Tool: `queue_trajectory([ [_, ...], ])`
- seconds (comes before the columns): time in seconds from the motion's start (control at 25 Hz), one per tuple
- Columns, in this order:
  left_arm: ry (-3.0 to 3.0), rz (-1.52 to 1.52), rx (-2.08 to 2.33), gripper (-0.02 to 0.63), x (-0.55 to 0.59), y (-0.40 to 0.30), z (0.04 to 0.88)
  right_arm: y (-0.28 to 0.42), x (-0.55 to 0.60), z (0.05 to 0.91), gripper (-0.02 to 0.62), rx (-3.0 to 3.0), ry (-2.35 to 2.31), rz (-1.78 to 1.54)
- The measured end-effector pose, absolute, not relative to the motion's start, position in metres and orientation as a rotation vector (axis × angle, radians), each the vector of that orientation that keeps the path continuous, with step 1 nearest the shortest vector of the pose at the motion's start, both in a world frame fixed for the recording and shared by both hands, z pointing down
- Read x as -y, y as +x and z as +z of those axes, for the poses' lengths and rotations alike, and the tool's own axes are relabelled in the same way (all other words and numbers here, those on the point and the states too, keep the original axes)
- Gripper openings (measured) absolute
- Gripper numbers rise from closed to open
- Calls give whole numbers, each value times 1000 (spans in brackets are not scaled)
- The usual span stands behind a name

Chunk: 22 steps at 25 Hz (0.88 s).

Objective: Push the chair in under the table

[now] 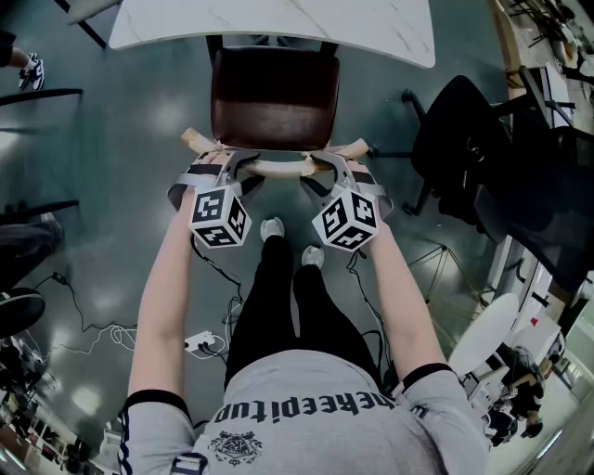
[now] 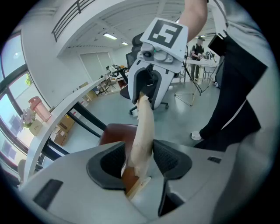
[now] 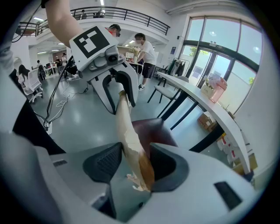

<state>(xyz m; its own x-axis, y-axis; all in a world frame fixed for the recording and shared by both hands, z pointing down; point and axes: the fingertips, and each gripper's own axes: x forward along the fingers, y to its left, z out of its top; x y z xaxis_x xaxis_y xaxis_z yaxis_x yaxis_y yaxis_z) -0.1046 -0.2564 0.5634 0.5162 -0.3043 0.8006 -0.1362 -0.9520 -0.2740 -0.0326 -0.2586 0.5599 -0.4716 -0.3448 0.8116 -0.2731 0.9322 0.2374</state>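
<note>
The chair has a dark brown seat and a pale, curved wooden back rail. Its front is tucked partly under the white marble table. My left gripper is shut on the left part of the rail, and my right gripper is shut on the right part. In the left gripper view the rail runs up between the jaws of the left gripper to the right gripper. The right gripper view shows the chipped rail in the right gripper, with the seat and table beyond.
A black office chair stands to the right of the chair. The person's shoes are just behind the rail. A power strip with cables lies on the floor at the left. A white round table is at lower right. People stand far off.
</note>
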Motion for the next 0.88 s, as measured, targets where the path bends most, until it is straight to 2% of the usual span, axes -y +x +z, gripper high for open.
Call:
queue_trajectory([
  [0.88,-2569,-1392,-319,207,290,-118,563,-46,290,560,206,2081,482,-66],
])
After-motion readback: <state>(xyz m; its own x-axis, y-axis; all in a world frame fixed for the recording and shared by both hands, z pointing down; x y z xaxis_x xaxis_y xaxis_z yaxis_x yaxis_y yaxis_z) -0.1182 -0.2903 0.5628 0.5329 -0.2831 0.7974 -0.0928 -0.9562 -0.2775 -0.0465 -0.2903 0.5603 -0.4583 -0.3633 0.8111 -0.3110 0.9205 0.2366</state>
